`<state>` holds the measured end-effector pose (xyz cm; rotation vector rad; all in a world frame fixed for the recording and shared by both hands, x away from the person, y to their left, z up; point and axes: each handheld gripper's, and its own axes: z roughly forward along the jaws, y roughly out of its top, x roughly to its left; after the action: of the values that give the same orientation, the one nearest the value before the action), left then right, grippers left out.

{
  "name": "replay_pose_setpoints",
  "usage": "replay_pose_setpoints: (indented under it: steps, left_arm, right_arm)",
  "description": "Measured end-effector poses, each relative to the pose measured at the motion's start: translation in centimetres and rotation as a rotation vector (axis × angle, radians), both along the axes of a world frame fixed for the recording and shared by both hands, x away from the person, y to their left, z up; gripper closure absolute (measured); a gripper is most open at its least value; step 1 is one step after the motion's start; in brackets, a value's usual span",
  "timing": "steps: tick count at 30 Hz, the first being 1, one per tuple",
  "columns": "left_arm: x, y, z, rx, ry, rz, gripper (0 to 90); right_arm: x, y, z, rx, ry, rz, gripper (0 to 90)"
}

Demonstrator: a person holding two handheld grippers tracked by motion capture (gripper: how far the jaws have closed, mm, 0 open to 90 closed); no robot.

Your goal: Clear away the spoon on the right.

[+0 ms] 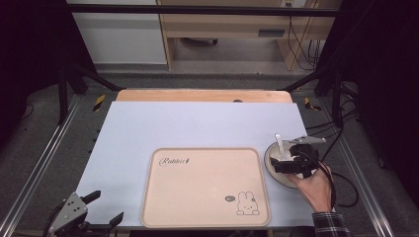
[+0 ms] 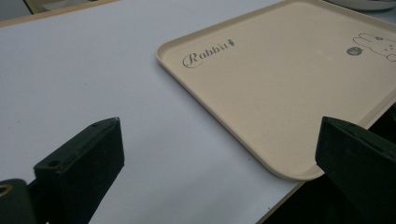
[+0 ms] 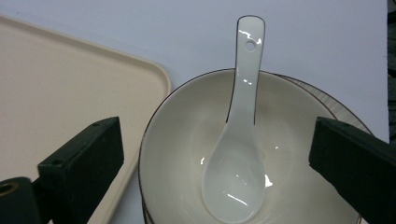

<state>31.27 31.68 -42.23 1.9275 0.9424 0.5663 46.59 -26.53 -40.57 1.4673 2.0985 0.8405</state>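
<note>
Right tongs (image 1: 286,159) hovered over the bowl (image 3: 243,154) just right of the beige tray (image 1: 206,222), jaws spread wide, gripping nothing. White spoon (image 3: 240,140) lay inside that bowl. Left tongs (image 1: 101,206) sat wide open and empty off the tray's near-left corner.

Your spoon (image 3: 238,154) looks like glazed white ceramic, glossy, with sharp highlights in its scoop. The bowl (image 3: 187,140) beneath it has the same smooth cream glaze and a thin dark rim line. The beige tray (image 2: 289,88) reads as matt, smooth plastic. The counter (image 1: 148,128) wears a flat, matt pale sheet, with bare wood showing at its far edge.
</note>
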Motion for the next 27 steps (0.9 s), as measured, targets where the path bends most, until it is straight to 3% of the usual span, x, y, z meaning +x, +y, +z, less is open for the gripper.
replay_pose_setpoints:
  steps: [8, 15, 27]
  left_arm:
    - [0.0, 0.0, 0.0, 0.005, 0.0, -0.004, 0.9]
    - [0.0, 0.0, 0.0, 0.006, 0.001, -0.005, 0.9]
    - [0.0, -0.2, 0.0, 0.021, 0.001, -0.01, 1.0]
  right_arm:
    - [0.7, -0.5, -0.1, -0.031, -0.002, -0.022, 26.3]
    - [1.5, -0.6, 0.0, -0.026, 0.0, -0.023, 43.9]
    - [3.1, -0.6, -0.7, -0.026, 0.041, -0.035, 54.4]
